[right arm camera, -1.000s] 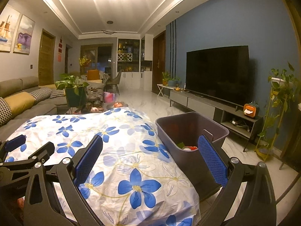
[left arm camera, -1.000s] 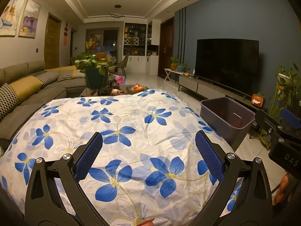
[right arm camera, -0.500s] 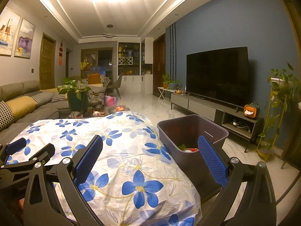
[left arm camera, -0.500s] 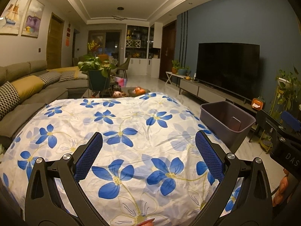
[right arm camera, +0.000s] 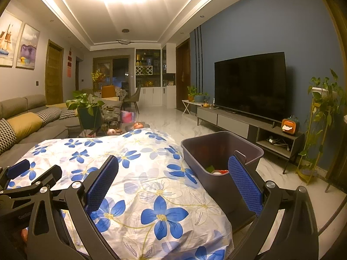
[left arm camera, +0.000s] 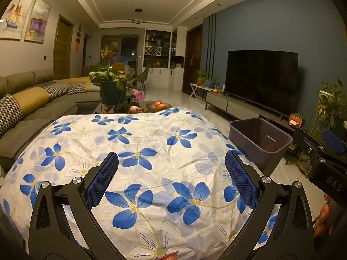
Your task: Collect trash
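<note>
- Blue-padded left claw [left arm camera: 171, 177], left wrist view: spread wide, nothing between the pads, hovering over the floral cloth [left arm camera: 138, 151] that covers the surface.
- Same view: no loose trash visible on the cloth ahead of this claw; cloth looks bare apart from wrinkles.
- Same view: purple bin [left arm camera: 260, 140] sits off the right edge of the surface, ahead and to the right of the left claw, well apart from it. Right claw [left arm camera: 323, 151] shows at the right edge, between this claw and the bin side.
- Same view: bin's long axis runs roughly away from the camera, open mouth facing up; contents not visible from this angle.
- Right wrist view: right claw [right arm camera: 173, 182] also spread wide and empty, its right pad overlapping the bin's near wall in the picture; touching or not, cannot tell.
- Same view: bin [right arm camera: 221, 149] lies just ahead and to the right, clearly nearer this claw than the left claw [right arm camera: 32, 177], seen low at the left.
- Same view: trash [right arm camera: 216, 170] already lies in the bin's near corner, green, white and red bits; individual shapes and long axes too small to tell.
- Judgement: collecting looks largely done; any further drop falls to the right claw, moving forward-right.
</note>
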`<state>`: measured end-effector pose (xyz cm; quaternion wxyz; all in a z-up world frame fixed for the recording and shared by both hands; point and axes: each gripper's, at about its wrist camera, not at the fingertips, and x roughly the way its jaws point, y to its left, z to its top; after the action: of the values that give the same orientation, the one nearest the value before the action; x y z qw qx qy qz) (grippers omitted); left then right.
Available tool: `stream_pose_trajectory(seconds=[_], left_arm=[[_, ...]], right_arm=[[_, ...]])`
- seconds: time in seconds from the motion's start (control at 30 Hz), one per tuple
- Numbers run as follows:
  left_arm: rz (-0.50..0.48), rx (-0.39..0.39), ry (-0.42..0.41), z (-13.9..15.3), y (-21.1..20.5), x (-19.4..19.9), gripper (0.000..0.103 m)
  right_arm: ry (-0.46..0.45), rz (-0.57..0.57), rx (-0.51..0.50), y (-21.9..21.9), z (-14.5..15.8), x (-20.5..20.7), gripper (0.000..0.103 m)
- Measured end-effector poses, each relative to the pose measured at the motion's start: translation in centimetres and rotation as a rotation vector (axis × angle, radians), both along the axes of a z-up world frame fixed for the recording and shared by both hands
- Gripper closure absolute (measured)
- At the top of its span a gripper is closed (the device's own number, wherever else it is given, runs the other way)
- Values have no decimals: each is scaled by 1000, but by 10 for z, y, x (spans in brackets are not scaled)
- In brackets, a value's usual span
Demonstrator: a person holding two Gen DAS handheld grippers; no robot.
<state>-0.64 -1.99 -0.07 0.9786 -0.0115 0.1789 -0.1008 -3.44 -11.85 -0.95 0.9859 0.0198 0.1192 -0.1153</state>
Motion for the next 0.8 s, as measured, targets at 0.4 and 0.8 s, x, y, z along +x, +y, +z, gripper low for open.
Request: stream_pose_trajectory(seconds=[0.4, 0.8], left_arm=[[-3, -5, 2, 1, -1, -1, 6], [-1, -8, 0, 3, -1, -1, 6]], right_arm=[[-5, 6, 5, 2, -1, 2, 6], [-9, 11, 9, 3, 0, 4, 6]])
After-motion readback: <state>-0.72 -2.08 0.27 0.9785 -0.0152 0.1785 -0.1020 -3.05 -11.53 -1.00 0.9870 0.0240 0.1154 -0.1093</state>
